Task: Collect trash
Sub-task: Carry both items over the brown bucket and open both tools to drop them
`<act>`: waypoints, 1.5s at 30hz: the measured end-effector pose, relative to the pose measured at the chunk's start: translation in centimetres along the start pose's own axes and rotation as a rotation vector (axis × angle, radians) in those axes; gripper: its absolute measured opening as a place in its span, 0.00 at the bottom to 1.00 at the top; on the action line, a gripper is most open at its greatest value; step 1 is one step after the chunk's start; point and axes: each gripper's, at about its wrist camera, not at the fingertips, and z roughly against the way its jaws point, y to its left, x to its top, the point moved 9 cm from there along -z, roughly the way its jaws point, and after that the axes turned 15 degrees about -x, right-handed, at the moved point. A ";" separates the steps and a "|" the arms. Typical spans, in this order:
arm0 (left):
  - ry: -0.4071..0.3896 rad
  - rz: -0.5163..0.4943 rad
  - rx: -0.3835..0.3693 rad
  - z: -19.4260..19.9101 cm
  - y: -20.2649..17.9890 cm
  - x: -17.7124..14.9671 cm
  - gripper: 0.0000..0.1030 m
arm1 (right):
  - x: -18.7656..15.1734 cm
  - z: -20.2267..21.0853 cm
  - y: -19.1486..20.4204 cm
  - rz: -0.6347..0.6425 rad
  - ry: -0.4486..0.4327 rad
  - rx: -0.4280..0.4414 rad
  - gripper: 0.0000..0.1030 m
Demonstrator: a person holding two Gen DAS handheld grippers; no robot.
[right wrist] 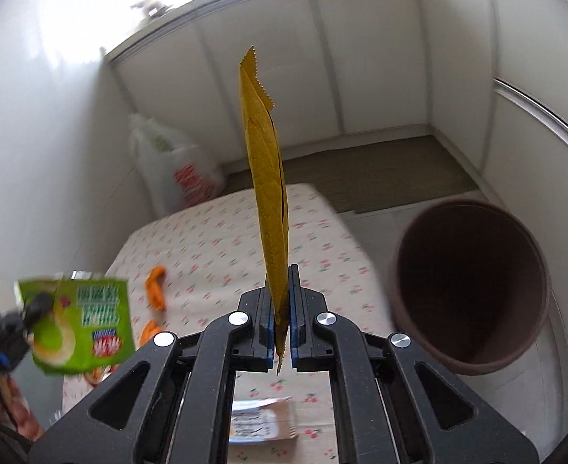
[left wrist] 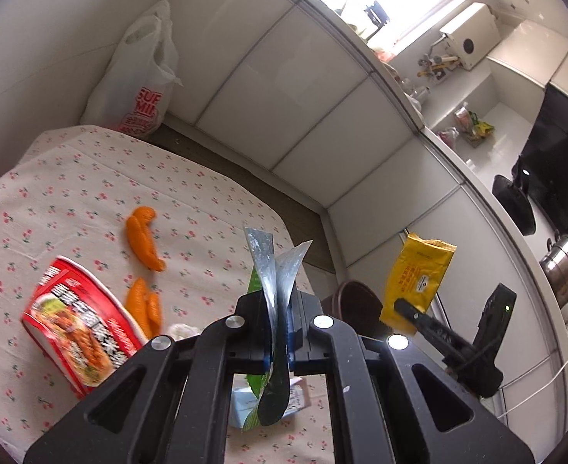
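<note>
A green wrapper (left wrist: pixel 272 282) is clamped in the left gripper (left wrist: pixel 280 332), and a yellow wrapper (right wrist: pixel 268 193) is pinched in the right gripper (right wrist: pixel 282 332), both held above the table (left wrist: pixel 71 178). The brown bin (right wrist: pixel 469 286) is seen beyond the table's right edge. A thin, slack wrapper could be dropped short of the rim if released early. A red box (left wrist: pixel 79 328) and orange peels (left wrist: pixel 142 239) are left on the cherry-print cloth, and white cabinets (left wrist: pixel 303 89) are seen behind.
</note>
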 end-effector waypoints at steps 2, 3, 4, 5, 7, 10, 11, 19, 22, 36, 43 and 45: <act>0.020 0.002 -0.012 -1.2 -0.8 -0.7 0.05 | 0.5 -0.6 -2.8 -0.068 0.003 -0.055 0.05; 0.033 0.000 -0.018 -1.9 -1.4 -1.0 0.05 | 0.6 -1.2 -4.5 -0.106 0.012 -0.095 0.05; 0.046 -0.007 -0.023 -2.7 -2.0 -1.2 0.05 | 0.7 -1.7 -6.3 -0.144 0.021 -0.138 0.05; 0.059 -0.017 -0.028 -3.4 -2.7 -1.5 0.05 | 0.7 -2.0 -7.6 -0.166 0.029 -0.169 0.06; 0.079 -0.038 -0.039 -4.8 -4.1 -1.9 0.05 | 0.5 -2.7 -9.6 -0.192 0.056 -0.222 0.08; 0.112 -0.059 -0.063 -7.3 -6.3 -2.6 0.05 | 0.4 -2.8 -12.2 -0.225 0.070 -0.297 0.35; 0.125 -0.066 -0.074 -8.4 -7.2 -2.9 0.05 | 0.5 -2.5 -13.2 -0.244 0.064 -0.323 0.58; 0.230 -0.112 -0.142 -16.6 -13.8 -5.5 0.05 | 0.8 2.1 -19.9 -0.374 -0.007 -0.455 0.93; 0.269 -0.138 -0.151 -19.7 -16.1 -6.5 0.05 | 0.2 2.8 -22.3 -0.403 0.004 -0.473 0.93; 0.411 -0.160 -0.093 -31.5 -19.8 -10.7 0.10 | -3.3 4.8 -30.6 -0.527 0.047 -0.571 0.93; 0.405 -0.237 -0.013 -30.5 -19.6 -11.4 0.46 | -3.4 3.9 -30.2 -0.485 0.056 -0.581 0.93; 0.375 -0.289 0.040 -29.5 -19.3 -11.1 0.51 | -3.0 4.2 -29.6 -0.465 0.041 -0.576 0.93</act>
